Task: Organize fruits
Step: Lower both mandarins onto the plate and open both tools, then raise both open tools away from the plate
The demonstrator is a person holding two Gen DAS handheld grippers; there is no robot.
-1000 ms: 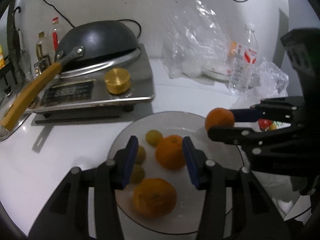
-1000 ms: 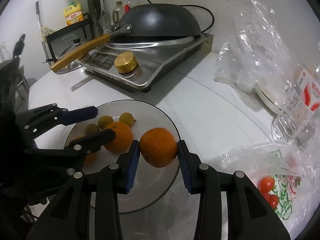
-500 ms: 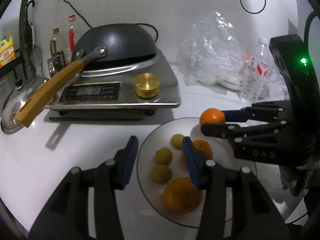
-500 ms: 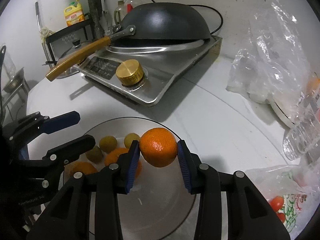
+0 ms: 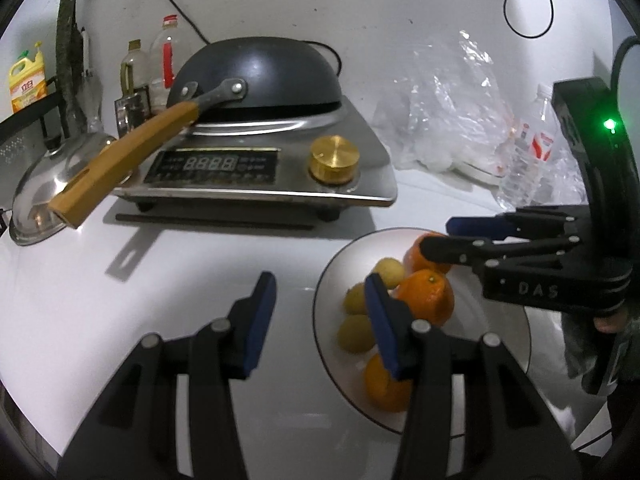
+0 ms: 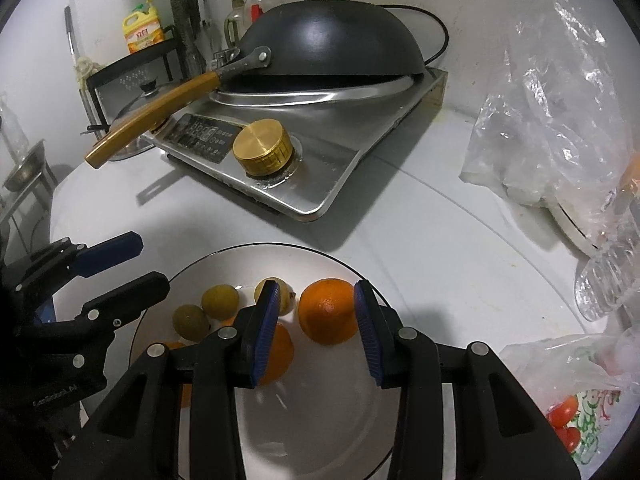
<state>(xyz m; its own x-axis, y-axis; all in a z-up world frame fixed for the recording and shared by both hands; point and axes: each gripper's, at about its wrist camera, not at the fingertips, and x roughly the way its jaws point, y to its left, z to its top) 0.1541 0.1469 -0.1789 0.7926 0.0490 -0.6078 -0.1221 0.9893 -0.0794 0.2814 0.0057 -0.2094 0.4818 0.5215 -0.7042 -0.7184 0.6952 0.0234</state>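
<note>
A glass plate (image 6: 320, 420) (image 5: 492, 344) on the white table holds three oranges and three small yellow-green fruits (image 6: 220, 300) (image 5: 354, 334). One orange (image 6: 328, 312) (image 5: 416, 256) rests on the plate's far side, just at the tips of my right gripper (image 6: 316, 288) (image 5: 438, 236). A strip of plate shows between that orange and the left pad, so the jaws stand open around it. Another orange (image 6: 280, 356) (image 5: 426, 296) lies under the right gripper's left finger. My left gripper (image 5: 320, 284) (image 6: 150, 260) is open and empty, hanging over the plate's left rim and the bare table.
An induction cooker (image 5: 256, 184) with a brass knob (image 6: 262, 152) and an upturned black wok (image 5: 256, 76), its wooden handle jutting left, stands behind the plate. Clear plastic bags (image 6: 552, 92), a water bottle (image 5: 528, 160) and bagged cherry tomatoes (image 6: 564, 416) crowd the right.
The right gripper brought the clamped orange down onto the plate, where it now sits loose between the pads. The left gripper slid left, off the middle of the plate.
</note>
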